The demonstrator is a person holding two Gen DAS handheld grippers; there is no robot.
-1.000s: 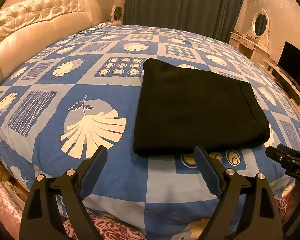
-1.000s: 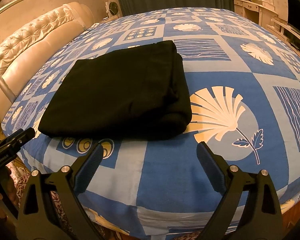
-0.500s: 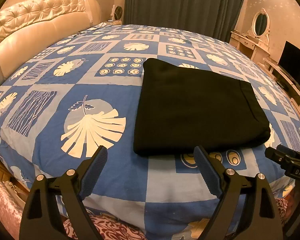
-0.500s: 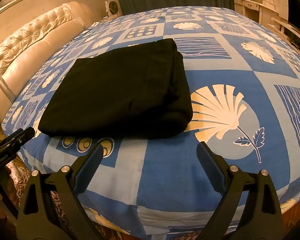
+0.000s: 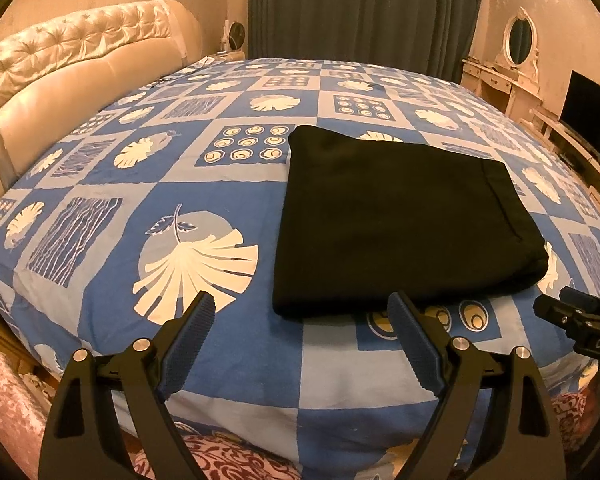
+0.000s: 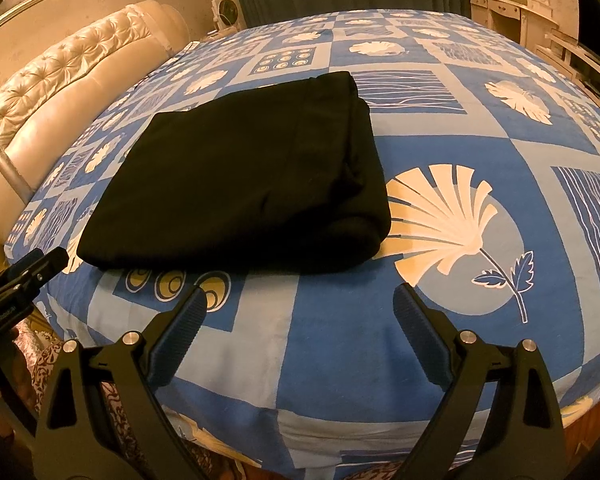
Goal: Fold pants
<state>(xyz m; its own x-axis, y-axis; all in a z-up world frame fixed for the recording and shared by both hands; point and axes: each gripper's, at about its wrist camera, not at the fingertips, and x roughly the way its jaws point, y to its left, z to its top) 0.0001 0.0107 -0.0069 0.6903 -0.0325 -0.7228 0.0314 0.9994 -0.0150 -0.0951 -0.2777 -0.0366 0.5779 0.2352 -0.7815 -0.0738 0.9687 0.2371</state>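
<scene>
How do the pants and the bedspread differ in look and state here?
The pants are plain black; the bedspread is blue with pale leaf and circle squares. The pants are folded into a compact, layered rectangle; the bedspread lies spread flat in a single layer. The pants cover only a small patch, while the bedspread covers the whole bed. Both are cloth, and neither is touched by a gripper.

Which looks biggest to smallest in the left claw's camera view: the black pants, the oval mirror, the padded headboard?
1. Padded headboard and black pants: alike in spread, and the pants lie nearer, so unranked.
2. Oval mirror: clearly smallest, though farthest away.
</scene>
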